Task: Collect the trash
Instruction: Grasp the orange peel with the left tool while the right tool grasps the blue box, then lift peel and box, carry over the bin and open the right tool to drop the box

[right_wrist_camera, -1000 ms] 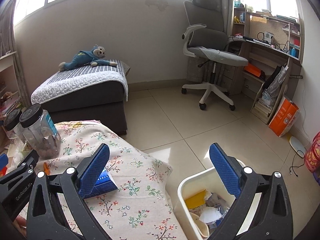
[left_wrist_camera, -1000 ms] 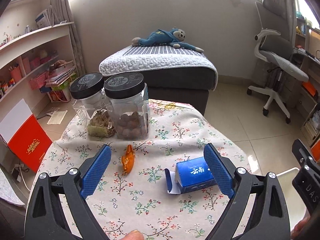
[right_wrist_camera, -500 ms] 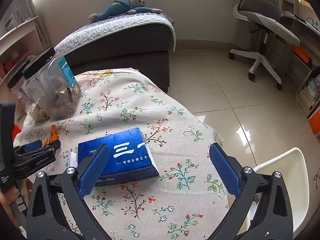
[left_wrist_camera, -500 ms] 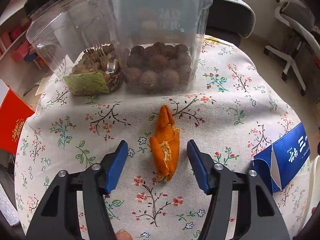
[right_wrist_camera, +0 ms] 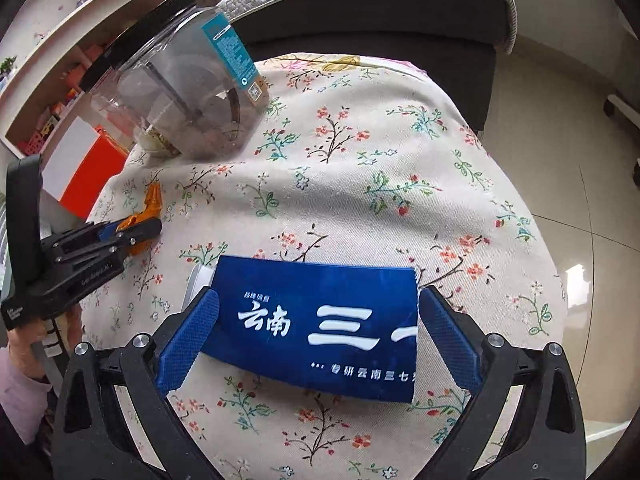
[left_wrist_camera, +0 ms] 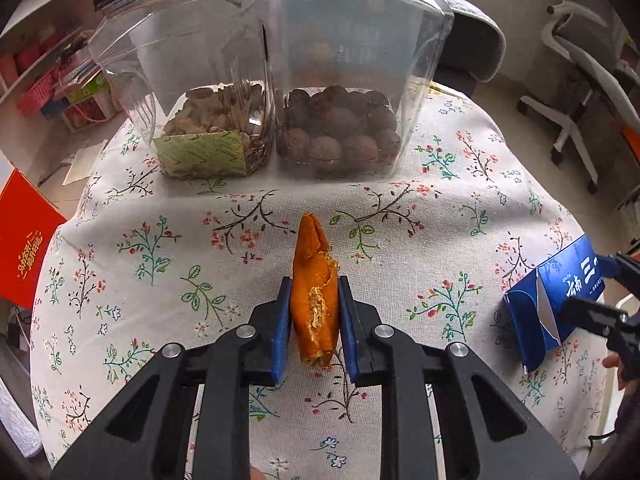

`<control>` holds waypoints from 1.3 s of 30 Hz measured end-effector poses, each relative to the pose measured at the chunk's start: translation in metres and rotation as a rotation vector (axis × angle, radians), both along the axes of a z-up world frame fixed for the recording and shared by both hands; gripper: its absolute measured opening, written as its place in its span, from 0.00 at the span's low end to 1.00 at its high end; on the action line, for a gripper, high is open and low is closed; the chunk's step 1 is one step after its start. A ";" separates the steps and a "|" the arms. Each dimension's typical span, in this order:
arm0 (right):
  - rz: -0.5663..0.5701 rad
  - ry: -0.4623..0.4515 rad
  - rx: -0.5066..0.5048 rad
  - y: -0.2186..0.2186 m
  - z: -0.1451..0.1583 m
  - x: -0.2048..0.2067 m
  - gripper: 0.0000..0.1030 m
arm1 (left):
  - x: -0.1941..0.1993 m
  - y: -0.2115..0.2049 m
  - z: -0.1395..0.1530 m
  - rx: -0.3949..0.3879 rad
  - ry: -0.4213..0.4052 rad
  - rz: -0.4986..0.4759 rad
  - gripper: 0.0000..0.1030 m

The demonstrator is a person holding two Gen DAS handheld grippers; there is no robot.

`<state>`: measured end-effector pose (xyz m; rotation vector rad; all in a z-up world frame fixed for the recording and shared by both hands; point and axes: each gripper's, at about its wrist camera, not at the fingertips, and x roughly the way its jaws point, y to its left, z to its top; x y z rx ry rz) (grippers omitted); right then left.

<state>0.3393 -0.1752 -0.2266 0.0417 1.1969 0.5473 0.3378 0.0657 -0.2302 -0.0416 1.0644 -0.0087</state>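
Left gripper (left_wrist_camera: pixel 313 322): jaws closing around orange peel (left_wrist_camera: pixel 313 288), blue pads at both long sides, seemingly just in contact; peel lying on counter (left_wrist_camera: pixel 160 264) in front of two clear jars (left_wrist_camera: pixel 264 92).
Right gripper (right_wrist_camera: pixel 318 338): jaws spread wide, straddling blue carton (right_wrist_camera: pixel 320 320) end to end, pads just beside its short ends, not pressing.

Orange peel: light, dried and curled, probably brittle at torn edge; likely to crumble under hard squeeze. Best hold: across thick middle, as now.

Blue carton: light, thin card, one end flap open; probably empty and easily crushed. Best hold: across narrower width rather than full length, away from loose flap.

Writing: white Chinese characters on carton, large "云南 三七" legible, smaller line beneath only partly readable. "GenRobot" lettering on left gripper body, partly readable. Jar labels too blurred to read.
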 end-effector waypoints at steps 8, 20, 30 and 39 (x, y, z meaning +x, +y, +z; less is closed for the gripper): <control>0.130 -0.052 0.046 0.018 0.044 -0.067 0.93 | -0.018 0.019 0.044 -0.064 -0.025 0.022 0.21; 0.269 -0.223 -0.413 0.043 0.018 -0.031 0.93 | -0.058 0.025 0.085 -0.082 -0.059 -0.020 0.21; 0.154 -0.103 -0.346 0.041 0.001 -0.023 0.36 | -0.051 0.033 0.067 -0.156 0.013 -0.003 0.21; -0.042 -0.091 -0.172 0.014 0.026 -0.047 0.46 | -0.065 0.029 0.083 -0.197 -0.023 -0.022 0.21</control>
